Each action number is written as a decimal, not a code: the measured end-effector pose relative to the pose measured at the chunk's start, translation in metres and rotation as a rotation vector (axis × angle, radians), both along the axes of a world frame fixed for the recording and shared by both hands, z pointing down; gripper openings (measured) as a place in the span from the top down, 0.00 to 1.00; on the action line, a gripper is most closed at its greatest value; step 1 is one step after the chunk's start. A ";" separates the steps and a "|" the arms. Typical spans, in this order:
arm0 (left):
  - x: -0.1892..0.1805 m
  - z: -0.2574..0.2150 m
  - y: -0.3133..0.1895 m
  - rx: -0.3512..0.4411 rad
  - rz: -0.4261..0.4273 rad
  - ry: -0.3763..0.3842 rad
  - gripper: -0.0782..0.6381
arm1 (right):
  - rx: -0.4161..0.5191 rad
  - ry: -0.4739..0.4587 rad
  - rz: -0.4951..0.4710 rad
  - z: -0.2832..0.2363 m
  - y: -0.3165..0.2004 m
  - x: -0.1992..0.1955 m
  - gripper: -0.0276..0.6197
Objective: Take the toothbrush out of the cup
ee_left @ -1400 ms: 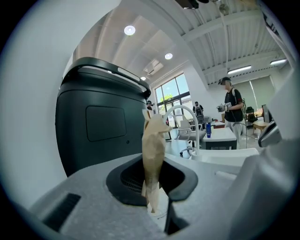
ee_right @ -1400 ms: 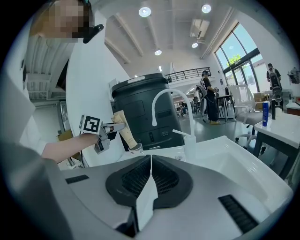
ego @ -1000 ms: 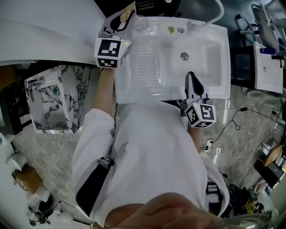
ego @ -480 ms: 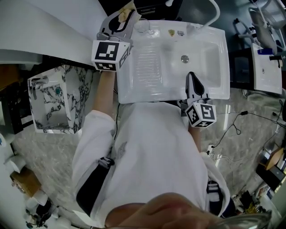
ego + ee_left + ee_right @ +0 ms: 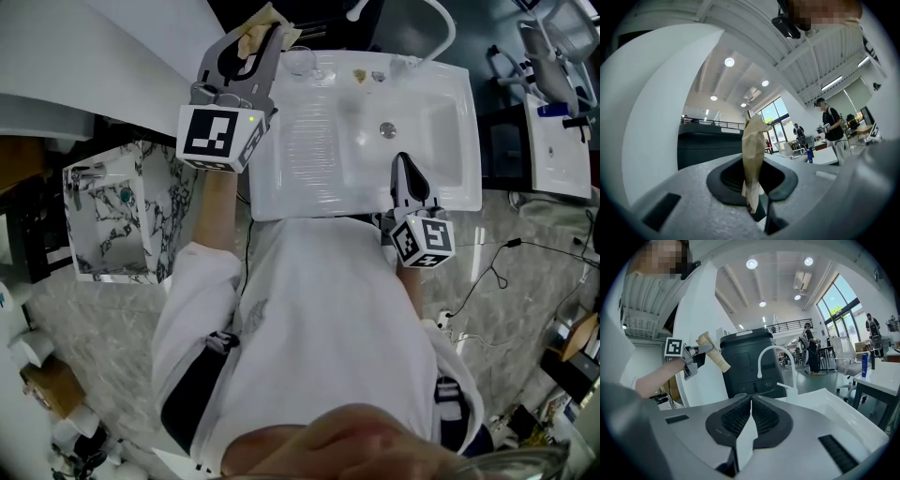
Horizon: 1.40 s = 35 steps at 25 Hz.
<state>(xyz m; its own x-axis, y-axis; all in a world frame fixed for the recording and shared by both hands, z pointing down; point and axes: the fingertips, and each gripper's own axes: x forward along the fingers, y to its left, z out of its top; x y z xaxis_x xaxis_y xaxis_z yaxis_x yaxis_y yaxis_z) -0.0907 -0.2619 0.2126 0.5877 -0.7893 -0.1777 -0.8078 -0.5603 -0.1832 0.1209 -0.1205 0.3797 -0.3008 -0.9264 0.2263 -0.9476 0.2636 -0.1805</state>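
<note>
My left gripper is raised above the back left corner of the white sink, shut on a tan toothbrush. In the left gripper view the toothbrush stands upright between the shut jaws of that gripper. The right gripper view shows the left gripper holding the toothbrush in the air, slanted. A clear cup stands on the sink's back rim, to the right of the toothbrush. My right gripper rests at the sink's front edge, shut and empty, its jaws together.
A curved faucet rises at the back of the sink, and the drain lies in the basin. A marble-patterned box stands to the left. A dark bin is behind the sink. Cables lie on the floor at right.
My left gripper has risen with the toothbrush, up and away from the cup on the rim. The right gripper has stayed where it was.
</note>
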 end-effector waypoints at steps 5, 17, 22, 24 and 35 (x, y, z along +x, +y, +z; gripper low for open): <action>-0.006 -0.018 0.015 0.036 -0.016 0.014 0.82 | 0.003 -0.002 -0.015 -0.001 -0.002 -0.001 0.93; -0.029 -0.037 0.040 0.083 -0.059 0.041 0.82 | 0.007 -0.005 -0.054 -0.002 -0.009 -0.016 0.93; -0.030 -0.042 0.052 0.092 -0.054 0.054 0.82 | 0.004 -0.002 -0.055 -0.001 -0.009 -0.016 0.93; -0.029 -0.045 0.057 0.099 -0.051 0.056 0.82 | 0.002 -0.001 -0.057 -0.001 -0.009 -0.016 0.93; -0.028 -0.050 0.083 0.113 -0.047 0.078 0.82 | 0.006 -0.005 -0.053 0.000 -0.006 -0.015 0.93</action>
